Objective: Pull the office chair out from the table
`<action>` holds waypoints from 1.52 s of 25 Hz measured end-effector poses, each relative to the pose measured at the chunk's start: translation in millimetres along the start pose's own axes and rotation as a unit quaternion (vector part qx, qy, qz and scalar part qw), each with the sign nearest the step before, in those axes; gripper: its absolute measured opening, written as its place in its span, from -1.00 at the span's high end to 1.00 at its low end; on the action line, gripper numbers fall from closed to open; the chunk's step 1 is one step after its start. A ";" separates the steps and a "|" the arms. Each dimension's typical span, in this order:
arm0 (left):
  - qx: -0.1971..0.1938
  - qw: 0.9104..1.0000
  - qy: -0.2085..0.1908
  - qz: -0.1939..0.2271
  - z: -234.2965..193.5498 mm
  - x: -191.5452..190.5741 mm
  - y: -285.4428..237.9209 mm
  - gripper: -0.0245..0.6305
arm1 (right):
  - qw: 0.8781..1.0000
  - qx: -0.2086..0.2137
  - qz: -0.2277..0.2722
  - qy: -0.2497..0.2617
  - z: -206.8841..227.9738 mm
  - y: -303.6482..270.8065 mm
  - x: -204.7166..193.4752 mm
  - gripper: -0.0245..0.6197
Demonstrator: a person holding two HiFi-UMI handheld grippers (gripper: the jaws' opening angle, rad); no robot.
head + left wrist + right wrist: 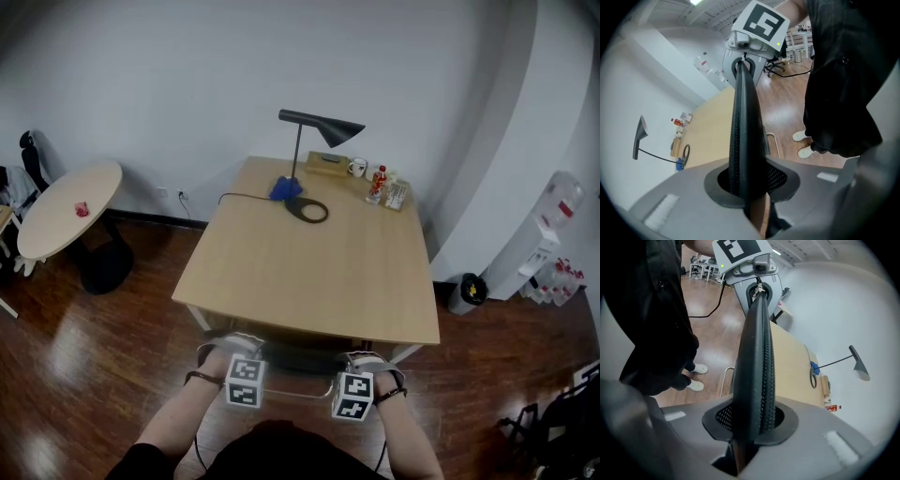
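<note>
Office chair [300, 361], where does it stand?
Pushed in under the table [309, 272] at its 6 o'clock edge. From the head view only the dark top of its backrest shows below that edge.

And the left tool [749, 185]?
Clamped on the backrest's top rim. In the left gripper view the black mesh edge runs up through the notch between the jaws, and both sides press on it.

The right tool [750, 427]?
The same, further along that rim toward 3 o'clock. Its jaws are closed on the black edge, and the other tool's marker cube shows at the far end of the rim.

Where are the hands?
Both tools sit side by side just below the table's near edge, one at 7 o'clock of the chair back and one at 5 o'clock.

What lies on the table?
A black lamp [319, 127] at the 12 o'clock end, with a mug [357, 167] and a red bottle [379, 178] toward 1 o'clock.

Anything around it?
A round table [66, 206] at 9 o'clock and a water dispenser [548, 234] at 3 o'clock, both on the wooden floor [112, 347].
</note>
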State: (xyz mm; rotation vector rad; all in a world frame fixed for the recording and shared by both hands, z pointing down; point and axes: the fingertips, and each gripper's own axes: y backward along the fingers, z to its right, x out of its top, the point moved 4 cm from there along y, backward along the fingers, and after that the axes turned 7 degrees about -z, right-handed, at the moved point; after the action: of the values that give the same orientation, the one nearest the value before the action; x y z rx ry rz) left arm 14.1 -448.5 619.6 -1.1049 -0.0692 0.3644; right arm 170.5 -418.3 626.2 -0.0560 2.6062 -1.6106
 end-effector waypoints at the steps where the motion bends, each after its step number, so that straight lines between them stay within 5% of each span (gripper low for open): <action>1: -0.003 1.000 -0.001 -0.001 1.2 0.1 0.1 0.69 | 1.000 0.003 0.001 0.001 -1.5 -0.4 -0.2 0.67; 19: -0.034 0.999 0.003 -0.022 23.1 7.3 8.1 0.75 | 0.999 0.043 -0.006 0.000 -25.2 13.5 -0.6 0.77; 38: -0.039 0.999 -0.008 -0.015 50.8 11.5 23.5 0.74 | 0.999 0.041 -0.013 -0.033 -56.7 30.8 4.8 0.77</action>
State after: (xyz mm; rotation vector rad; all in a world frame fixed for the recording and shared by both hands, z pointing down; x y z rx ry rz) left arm 7.0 -391.8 620.5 -1.1765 -0.1156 0.3466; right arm 161.2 -354.3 623.7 -0.1371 2.4989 -1.6924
